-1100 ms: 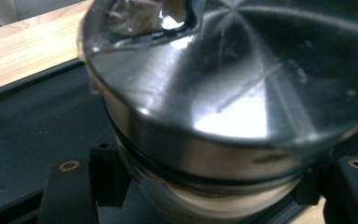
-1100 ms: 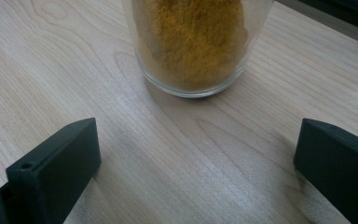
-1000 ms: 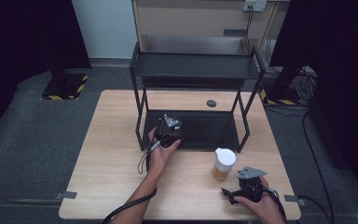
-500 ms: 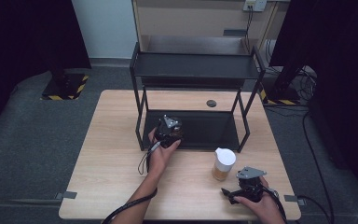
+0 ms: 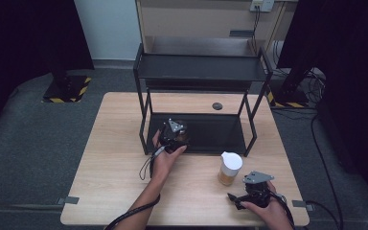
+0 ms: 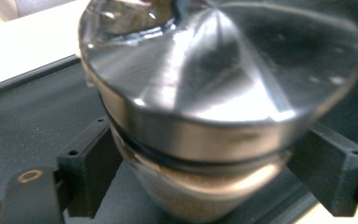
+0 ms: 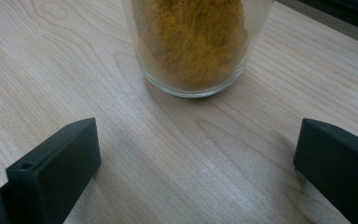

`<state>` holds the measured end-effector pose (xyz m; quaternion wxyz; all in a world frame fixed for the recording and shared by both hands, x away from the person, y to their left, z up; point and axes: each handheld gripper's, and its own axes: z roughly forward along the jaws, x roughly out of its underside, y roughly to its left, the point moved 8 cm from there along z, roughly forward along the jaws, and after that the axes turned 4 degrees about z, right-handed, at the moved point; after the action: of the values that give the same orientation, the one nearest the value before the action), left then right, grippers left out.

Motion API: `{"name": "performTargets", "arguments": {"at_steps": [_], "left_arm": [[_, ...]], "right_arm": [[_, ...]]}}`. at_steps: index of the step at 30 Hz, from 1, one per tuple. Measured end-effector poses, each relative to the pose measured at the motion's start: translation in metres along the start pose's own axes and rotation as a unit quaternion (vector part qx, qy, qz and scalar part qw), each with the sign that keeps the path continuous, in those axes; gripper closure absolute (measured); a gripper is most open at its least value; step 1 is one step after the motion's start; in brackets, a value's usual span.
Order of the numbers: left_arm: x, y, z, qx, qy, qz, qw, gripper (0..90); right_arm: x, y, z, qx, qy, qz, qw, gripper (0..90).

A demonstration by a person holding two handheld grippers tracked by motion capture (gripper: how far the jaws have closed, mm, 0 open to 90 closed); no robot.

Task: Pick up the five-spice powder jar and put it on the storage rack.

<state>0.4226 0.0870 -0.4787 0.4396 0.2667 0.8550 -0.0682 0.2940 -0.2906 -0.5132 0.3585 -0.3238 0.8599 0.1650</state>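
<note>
jaws just opening beside steel-lidded jar, left gripper level at rack

So the setup was a light wooden table sitting on grey carpet. A black two-level metal rack stood on the far half of it, legs on the wood, with its dark lower tray resting right on the tabletop. A small dark round cap sat in the table at about 12 o'clock, behind that tray. At roughly 4 o'clock, a glass jar of yellow-orange powder with a white lid stood directly on the wood, just in front of the rack.
</note>
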Motion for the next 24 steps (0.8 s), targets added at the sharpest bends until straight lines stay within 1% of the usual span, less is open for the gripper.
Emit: {"name": "performTargets", "arguments": {"at_steps": [4,5,6,9,10,14,16,17,18,21,24], "left_arm": [[-0.001,-0.001,-0.004,-0.003,0.006,-0.002,1.0,10.0],[-0.001,-0.002,-0.005,-0.005,0.007,0.0,1.0,8.0],[-0.001,-0.003,-0.009,-0.004,0.007,0.003,1.0,8.0],[-0.002,-0.004,-0.012,-0.003,0.01,0.005,0.9999,7.1],[-0.002,-0.007,-0.016,-0.009,0.011,0.01,0.9999,7.0],[-0.001,-0.01,-0.021,-0.015,0.009,0.016,0.9997,7.1],[-0.001,-0.013,-0.026,-0.035,0.014,0.031,0.9988,7.1],[0.0,-0.014,-0.027,-0.038,0.013,0.035,0.9986,7.4],[0.002,-0.014,-0.029,-0.032,0.014,0.032,0.9989,7.3],[0.004,-0.017,-0.032,-0.03,0.018,0.036,0.9987,7.3],[0.005,-0.018,-0.036,-0.023,0.016,0.032,0.9991,7.3]], "right_arm": [[0.0,0.0,0.0,0.0,0.0,0.0,1.0,1.4],[0.0,0.0,0.0,0.0,0.0,0.0,1.0,1.4],[0.0,0.0,0.0,0.0,0.0,0.0,1.0,1.4],[0.0,0.0,0.0,0.0,0.0,0.0,1.0,1.4],[0.0,0.0,0.0,0.0,0.0,0.0,1.0,1.4],[0.0,0.0,0.0,0.0,0.0,0.0,1.0,1.4],[0.0,0.0,0.0,0.0,0.0,0.0,1.0,1.4],[0.0,0.0,0.0,0.0,0.0,0.0,1.0,1.4],[0.0,0.0,0.0,0.0,0.0,0.0,1.0,1.4],[0.0,0.0,0.0,0.0,0.0,0.0,1.0,1.4],[0.0,0.0,0.0,0.0,0.0,0.0,1.0,1.4]]}}
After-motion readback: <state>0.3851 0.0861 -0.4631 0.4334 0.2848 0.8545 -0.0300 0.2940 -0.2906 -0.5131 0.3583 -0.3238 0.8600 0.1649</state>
